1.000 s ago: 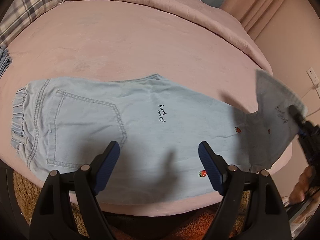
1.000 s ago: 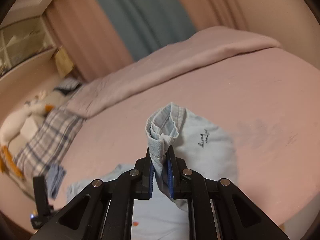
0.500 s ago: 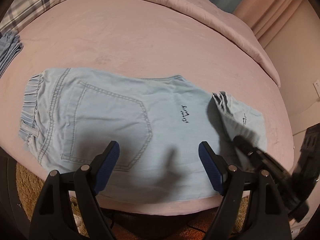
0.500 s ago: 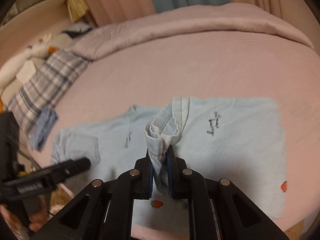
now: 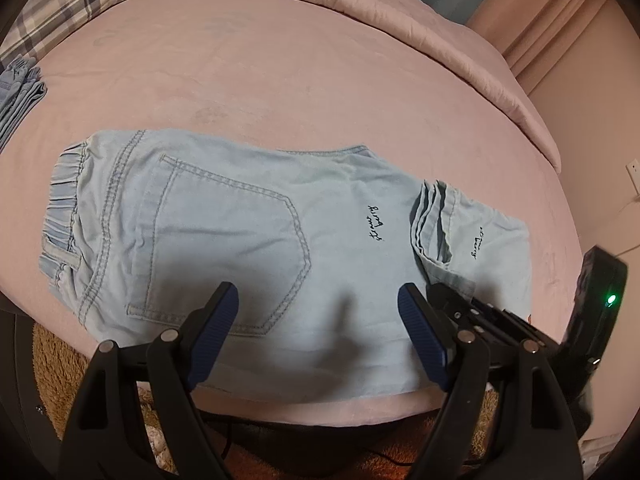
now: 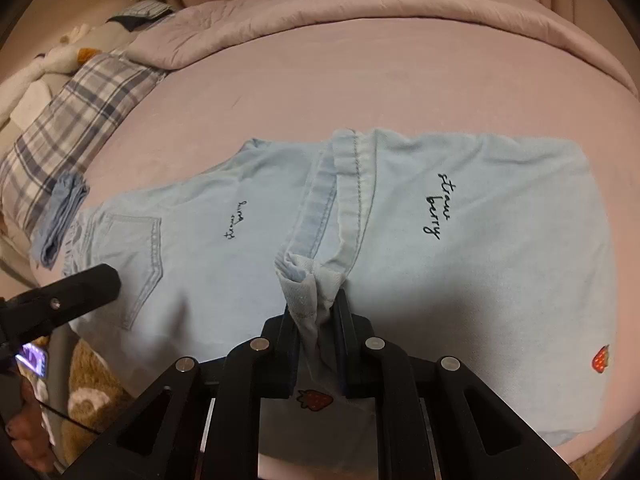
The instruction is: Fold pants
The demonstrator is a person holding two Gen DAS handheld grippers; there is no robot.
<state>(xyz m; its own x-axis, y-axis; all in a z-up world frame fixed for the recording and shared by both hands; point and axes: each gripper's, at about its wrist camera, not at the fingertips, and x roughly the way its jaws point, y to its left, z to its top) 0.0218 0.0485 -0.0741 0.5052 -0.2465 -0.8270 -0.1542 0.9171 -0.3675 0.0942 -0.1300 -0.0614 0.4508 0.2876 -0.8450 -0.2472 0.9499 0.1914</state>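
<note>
Pinching pants [image 6: 460, 264] hem: right tool [image 6: 316, 320]; left tool [image 5: 320, 320] spread.

Left gripper [image 5: 318, 320]: matte black plastic arms, open triangular cut-outs in the frame, round silver rivets at the joints. Fingers [image 5: 212, 332] carry ribbed dark-blue pads. Right gripper [image 6: 316, 320]: same black linkage, four silver rivets across the top, blue pads only seen edge-on. In the left wrist view its black body [image 5: 596, 312] shows a small lit green LED. Hand [image 6: 24, 440] at the lower left edge: bare skin, dark-painted fingernails; a thin black cable crosses it.
</note>
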